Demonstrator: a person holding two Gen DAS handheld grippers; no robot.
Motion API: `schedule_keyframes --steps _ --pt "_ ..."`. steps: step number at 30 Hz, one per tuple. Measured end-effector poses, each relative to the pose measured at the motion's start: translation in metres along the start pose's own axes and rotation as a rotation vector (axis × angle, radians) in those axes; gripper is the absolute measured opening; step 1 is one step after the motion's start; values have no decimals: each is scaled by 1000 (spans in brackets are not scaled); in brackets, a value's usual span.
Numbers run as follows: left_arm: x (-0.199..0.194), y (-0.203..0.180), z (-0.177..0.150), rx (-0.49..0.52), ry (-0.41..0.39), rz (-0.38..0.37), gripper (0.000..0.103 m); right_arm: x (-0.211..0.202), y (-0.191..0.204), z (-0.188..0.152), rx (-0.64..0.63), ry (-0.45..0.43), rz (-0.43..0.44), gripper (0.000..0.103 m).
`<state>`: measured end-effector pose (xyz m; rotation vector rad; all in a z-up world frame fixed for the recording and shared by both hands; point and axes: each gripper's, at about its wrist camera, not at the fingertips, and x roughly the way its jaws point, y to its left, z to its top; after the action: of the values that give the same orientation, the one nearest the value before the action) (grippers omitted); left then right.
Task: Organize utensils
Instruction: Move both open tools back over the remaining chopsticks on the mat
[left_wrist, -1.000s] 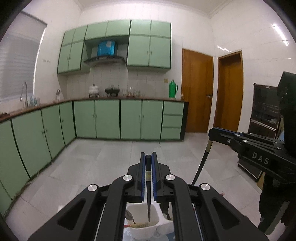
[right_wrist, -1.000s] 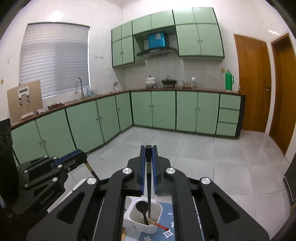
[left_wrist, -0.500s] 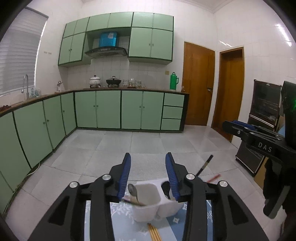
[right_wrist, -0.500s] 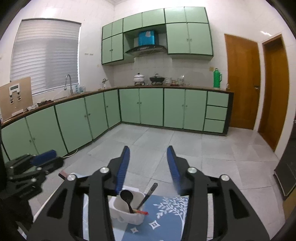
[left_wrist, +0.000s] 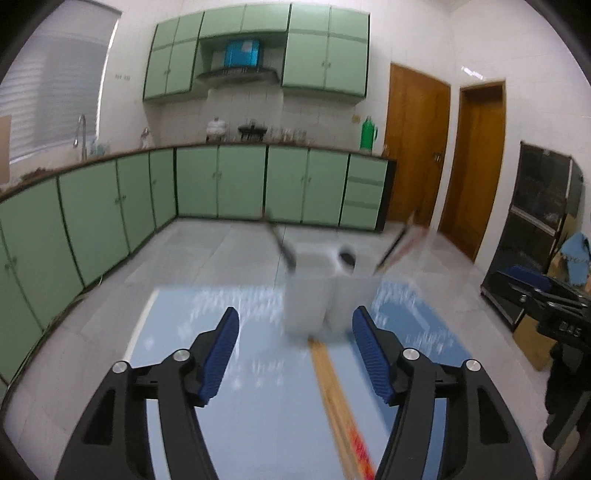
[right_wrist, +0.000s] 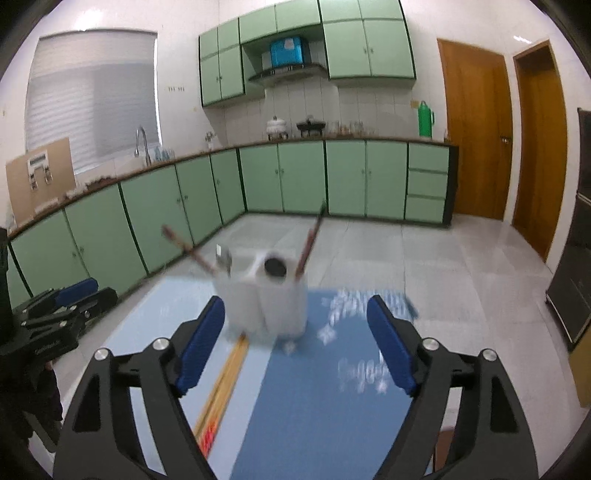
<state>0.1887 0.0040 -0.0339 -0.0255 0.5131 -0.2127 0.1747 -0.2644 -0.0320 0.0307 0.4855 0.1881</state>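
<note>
A white two-compartment utensil holder (left_wrist: 325, 291) (right_wrist: 267, 295) stands on a blue mat (left_wrist: 258, 387) (right_wrist: 314, 387). It holds a dark spoon (left_wrist: 282, 247), chopsticks (left_wrist: 393, 247) (right_wrist: 308, 245) and a black ladle head (right_wrist: 275, 266). A pair of wooden chopsticks (left_wrist: 338, 398) (right_wrist: 221, 387) lies on the mat in front of it. My left gripper (left_wrist: 295, 354) is open and empty, short of the holder. My right gripper (right_wrist: 295, 343) is open and empty, just before the holder. Both views are blurred.
The mat lies on a table with tiled floor beyond. Green kitchen cabinets (left_wrist: 240, 181) run along the back and left. Two wooden doors (left_wrist: 417, 147) stand at right, with a dark cabinet (left_wrist: 535, 229) beside them. The other gripper shows at each view's edge (left_wrist: 546, 299) (right_wrist: 55, 306).
Both grippers went from shut on utensils over the holder to open and empty. They have pulled back and down, so the holder and the loose chopsticks now show ahead.
</note>
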Motion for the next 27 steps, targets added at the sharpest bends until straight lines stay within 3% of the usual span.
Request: schedule_keyframes --steps 4,13,27 --pt "8 5 -47 1 100 31 63 2 11 -42 43 75 28 80" --pt "22 15 -107 -1 250 62 63 14 45 -110 24 203 30 80" --pt "32 18 -140 3 338 78 63 29 77 -160 -37 351 54 74"
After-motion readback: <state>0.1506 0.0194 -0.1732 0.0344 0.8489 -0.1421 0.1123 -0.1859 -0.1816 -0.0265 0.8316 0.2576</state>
